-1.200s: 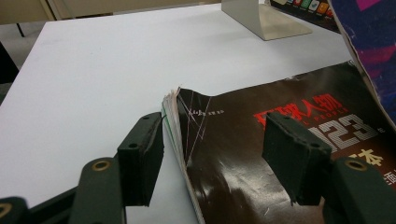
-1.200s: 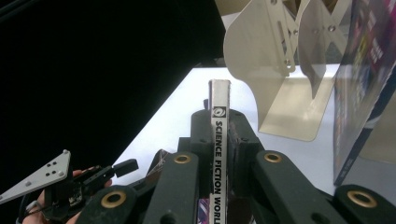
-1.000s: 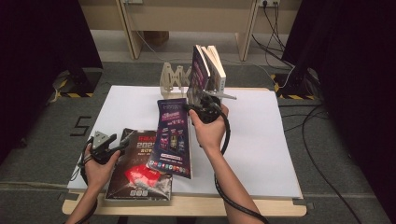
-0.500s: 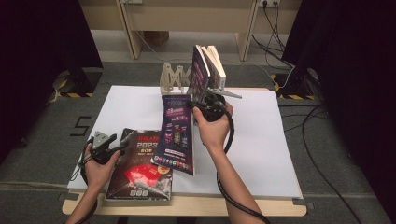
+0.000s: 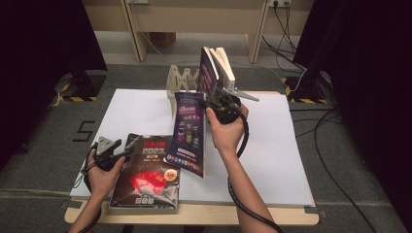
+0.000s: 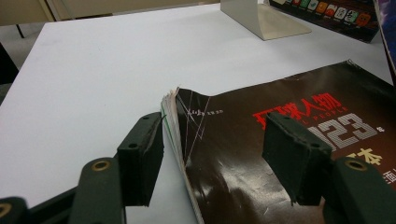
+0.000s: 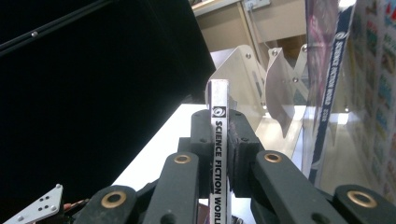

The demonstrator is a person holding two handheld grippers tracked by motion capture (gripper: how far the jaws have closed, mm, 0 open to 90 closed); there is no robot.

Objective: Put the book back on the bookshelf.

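Note:
My right gripper point(image 5: 208, 104) point(image 7: 218, 133) is shut on the white spine of a purple magazine point(image 5: 187, 131) point(image 7: 218, 154) and holds it raised, tilted, in front of the rack. The lower edge of that magazine is close to the table. A dark magazine point(image 5: 145, 177) point(image 6: 280, 121) with red lettering lies flat at the front left. My left gripper point(image 5: 127, 151) point(image 6: 215, 158) stands open at its far left corner. The curled spine edge lies between the jaws, and neither pad presses on it.
A metal divider rack point(image 5: 177, 82) point(image 7: 275, 79) stands at the back of the white table top point(image 5: 272, 145), with a few books point(image 5: 216, 68) upright in it. Its base point(image 6: 264, 18) is seen beyond the dark magazine. Cables lie on the floor at right.
My right gripper has carried the purple magazine slightly up and toward the rack, and the magazine stands a little steeper. The left hand has not moved.

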